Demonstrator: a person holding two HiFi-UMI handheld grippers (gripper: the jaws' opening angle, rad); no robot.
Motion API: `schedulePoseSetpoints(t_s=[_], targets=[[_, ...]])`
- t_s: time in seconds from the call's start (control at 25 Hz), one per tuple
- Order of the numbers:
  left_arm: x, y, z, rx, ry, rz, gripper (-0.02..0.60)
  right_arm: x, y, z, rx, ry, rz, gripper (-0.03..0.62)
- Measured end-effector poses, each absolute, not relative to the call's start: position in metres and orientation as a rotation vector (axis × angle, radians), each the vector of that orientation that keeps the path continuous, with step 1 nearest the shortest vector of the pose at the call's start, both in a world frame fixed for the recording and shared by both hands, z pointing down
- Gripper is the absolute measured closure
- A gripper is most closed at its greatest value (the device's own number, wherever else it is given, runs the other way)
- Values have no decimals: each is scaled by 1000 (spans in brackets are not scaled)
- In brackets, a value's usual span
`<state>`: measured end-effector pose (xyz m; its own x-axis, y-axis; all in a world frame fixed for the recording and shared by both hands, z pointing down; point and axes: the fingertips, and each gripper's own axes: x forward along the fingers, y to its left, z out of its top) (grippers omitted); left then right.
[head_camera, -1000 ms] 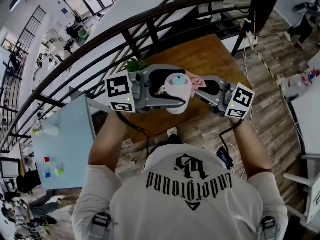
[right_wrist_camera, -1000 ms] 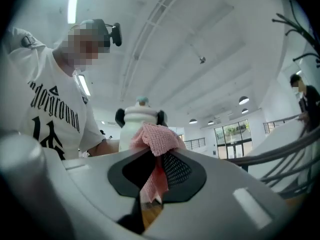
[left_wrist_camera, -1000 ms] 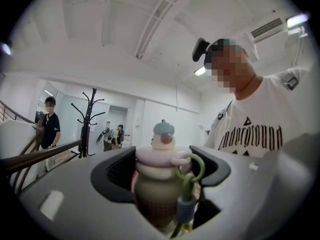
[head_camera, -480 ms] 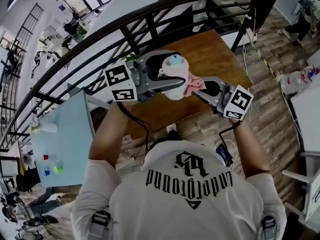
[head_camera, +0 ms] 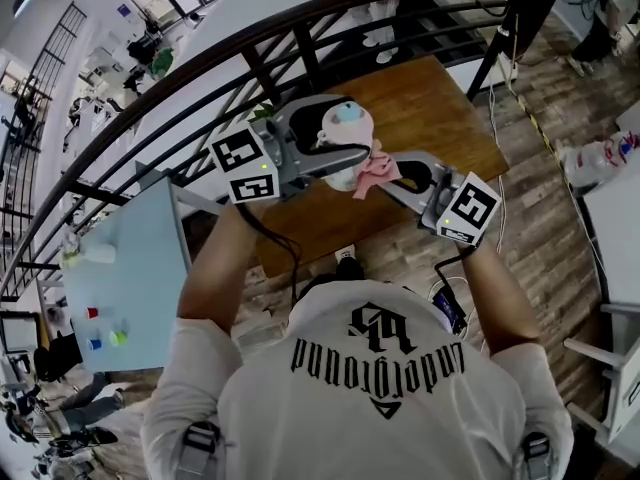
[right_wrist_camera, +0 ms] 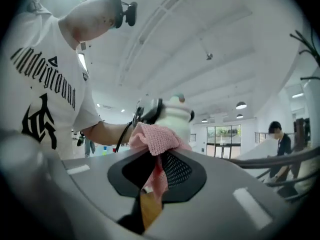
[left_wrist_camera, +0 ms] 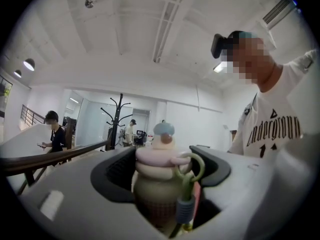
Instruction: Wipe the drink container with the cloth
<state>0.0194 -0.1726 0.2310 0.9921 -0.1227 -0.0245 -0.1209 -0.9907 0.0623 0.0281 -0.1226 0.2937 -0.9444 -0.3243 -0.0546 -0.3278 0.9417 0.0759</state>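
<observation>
Head view: my left gripper (head_camera: 355, 140) clamps the drink container (head_camera: 343, 123), cap up, over a wooden table (head_camera: 445, 118) by a black railing (head_camera: 250, 43). My right gripper (head_camera: 392, 183) pinches the pink cloth (head_camera: 374, 171).
Left gripper view: container's long axis runs along the jaws, cap ceilingward.
Right gripper view: cloth touches the container's side; open office behind.

Counter: a brown wooden top (head_camera: 440, 118) is set just beyond the black railing
Plant: a small green plant (head_camera: 262, 115) is seen at the counter's far left corner; its footing cannot be made out
Second counter: a pale blue top (head_camera: 140, 258) is placed to the left, apart from the wooden one
On it: small red (head_camera: 92, 317), blue (head_camera: 95, 347) and green (head_camera: 118, 340) pieces are grouped near one end
Floor: wooden planks (head_camera: 540, 228) are crossed by a yellow-and-black striped line (head_camera: 533, 128)
</observation>
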Motion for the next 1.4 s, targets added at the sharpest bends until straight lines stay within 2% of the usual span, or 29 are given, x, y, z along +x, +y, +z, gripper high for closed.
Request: schedulePoseSetpoints(t_s=[0.16, 0.28, 0.48, 0.72, 1.0, 1.4], targets=[[11, -183, 235, 3076, -281, -35, 201, 23, -131, 248, -592, 3031, 315, 549], [1, -195, 233, 3080, -392, -53, 201, 12, -140, 253, -646, 3077, 345, 548], [-15, -218, 239, 3045, -493, -69, 201, -8, -155, 315, -604, 3180, 197, 548], [-23, -245, 268, 2987, -586, -58, 201, -2, -180, 396, -642, 3251, 1, 549], [-37, -255, 311, 2985, -652, -18, 201, 10, -195, 426, -803, 3205, -184, 548], [-43, -290, 412, 2916, -739, 260, 201, 31, -242, 458, -1015, 3061, -458, 548]])
